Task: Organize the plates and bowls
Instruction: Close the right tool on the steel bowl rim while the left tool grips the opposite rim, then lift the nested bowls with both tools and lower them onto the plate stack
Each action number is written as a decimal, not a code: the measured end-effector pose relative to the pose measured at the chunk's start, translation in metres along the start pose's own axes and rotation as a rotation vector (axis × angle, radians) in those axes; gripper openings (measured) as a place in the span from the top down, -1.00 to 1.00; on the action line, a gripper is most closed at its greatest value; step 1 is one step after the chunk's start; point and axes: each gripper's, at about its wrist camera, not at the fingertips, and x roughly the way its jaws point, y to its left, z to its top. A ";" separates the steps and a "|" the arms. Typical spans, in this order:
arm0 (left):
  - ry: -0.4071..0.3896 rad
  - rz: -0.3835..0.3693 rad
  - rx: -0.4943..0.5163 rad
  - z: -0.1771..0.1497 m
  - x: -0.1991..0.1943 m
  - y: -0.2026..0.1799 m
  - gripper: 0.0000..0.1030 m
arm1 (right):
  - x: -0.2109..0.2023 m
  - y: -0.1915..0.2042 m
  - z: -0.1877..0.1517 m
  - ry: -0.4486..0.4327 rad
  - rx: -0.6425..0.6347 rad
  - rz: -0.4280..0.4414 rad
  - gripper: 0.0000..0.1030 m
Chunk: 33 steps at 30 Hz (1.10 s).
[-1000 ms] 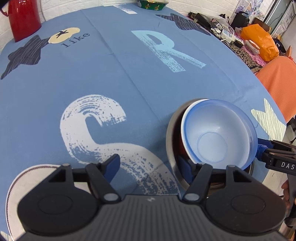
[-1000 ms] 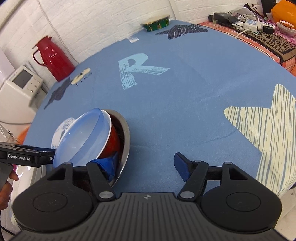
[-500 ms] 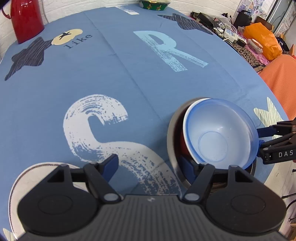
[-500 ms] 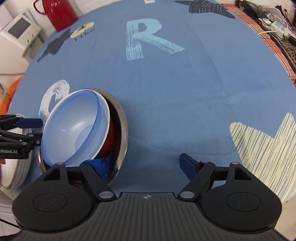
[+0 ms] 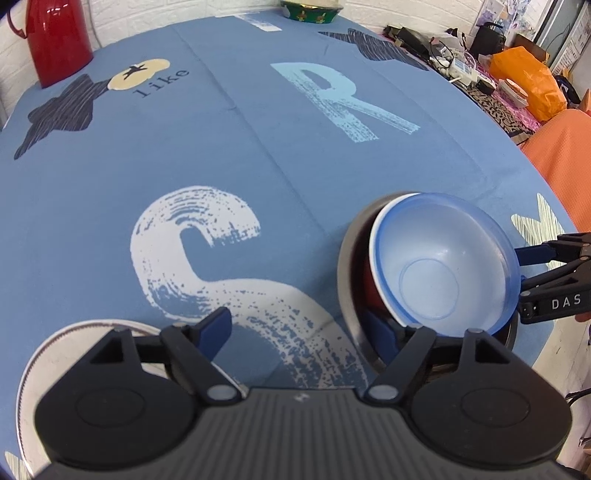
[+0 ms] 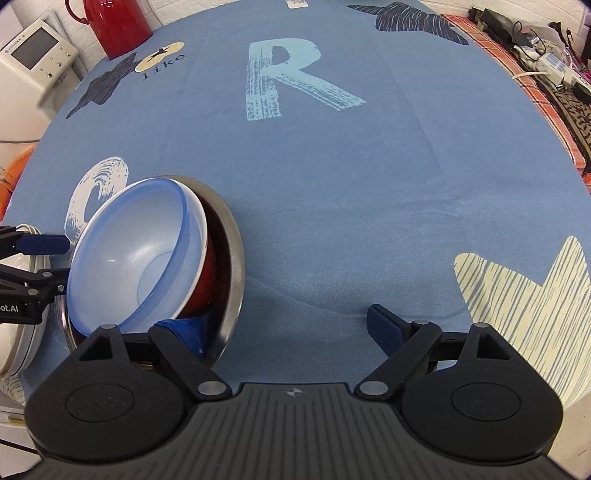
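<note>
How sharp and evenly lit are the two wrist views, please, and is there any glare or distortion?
Left wrist view: sharp and evenly lit, though the far rim of the blue bowl is slightly smeared; strong fisheye bulge of the tablecloth. Right wrist view: also sharp, with dark corners; soft glare on the red thermos and steel bowl.

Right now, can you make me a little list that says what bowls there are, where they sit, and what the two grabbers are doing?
top bowl: blue bowl, tilted
under it: red bowl
outermost: metal bowl, on the tablecloth
nearby: white plate, near table edge
left gripper: open, one finger inside metal bowl
right gripper: open, one finger inside metal bowl
background: red thermos
</note>
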 end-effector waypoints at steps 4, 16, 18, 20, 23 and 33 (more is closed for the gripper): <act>0.000 -0.003 0.001 0.000 0.001 0.002 -0.59 | 0.000 -0.001 -0.002 -0.011 0.006 0.001 -0.49; 0.003 -0.171 -0.039 0.000 -0.001 0.001 0.61 | -0.007 0.029 -0.002 -0.005 -0.116 0.082 0.84; -0.013 -0.143 -0.014 -0.002 0.000 -0.009 0.71 | -0.003 0.038 -0.008 -0.001 -0.143 0.094 0.82; -0.028 -0.120 0.009 -0.006 0.002 -0.017 0.77 | -0.002 0.038 -0.009 -0.018 -0.139 0.093 0.82; -0.046 -0.097 0.016 -0.008 0.001 -0.022 0.77 | 0.000 0.031 -0.009 -0.039 -0.114 0.124 0.83; -0.120 -0.109 -0.028 -0.013 0.000 -0.016 0.82 | -0.002 0.028 -0.016 -0.149 -0.154 0.151 0.79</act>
